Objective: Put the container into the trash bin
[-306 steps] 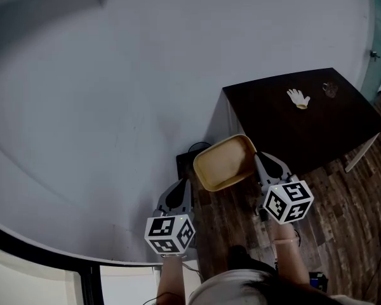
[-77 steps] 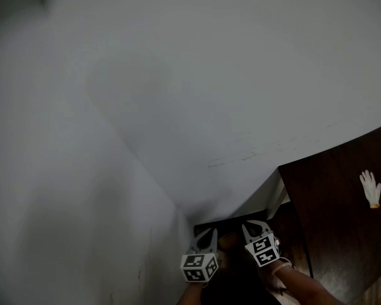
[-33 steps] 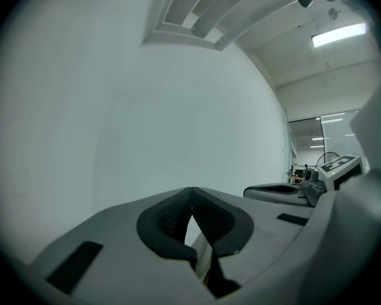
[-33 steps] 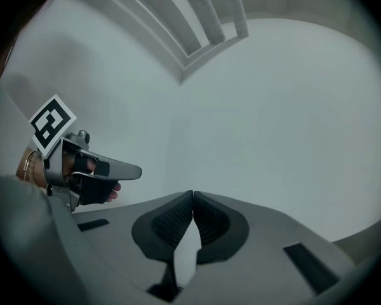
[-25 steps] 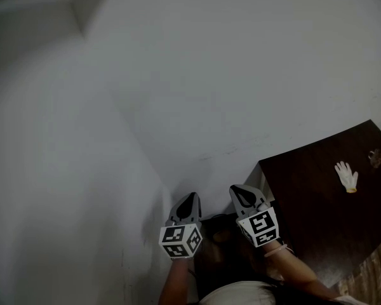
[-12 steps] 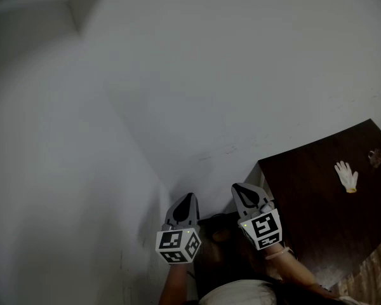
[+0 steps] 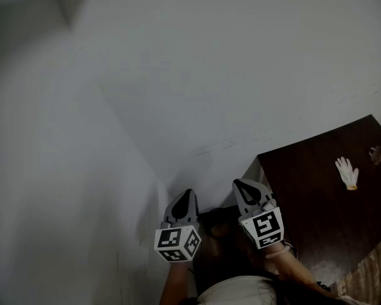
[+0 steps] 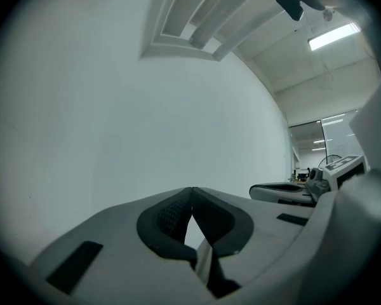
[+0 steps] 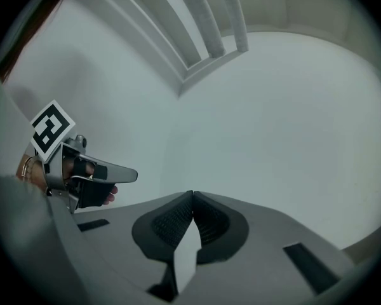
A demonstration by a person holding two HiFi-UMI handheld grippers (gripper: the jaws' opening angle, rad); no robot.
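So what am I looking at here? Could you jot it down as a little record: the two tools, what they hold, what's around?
Left tool: jaws shut, nothing between them
Right tool: jaws shut, nothing between them
Aim: both point at a plain white wall
Table: dark brown, to the person's right
On table: a white glove
Container: in neither tool

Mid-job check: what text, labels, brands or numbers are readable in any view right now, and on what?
None: no words, brands or numbers can be read in any view.
The only markings are black-and-white square marker patterns on the left gripper and the right gripper; they are codes, not letters.
The dark table and the white wall show no print.
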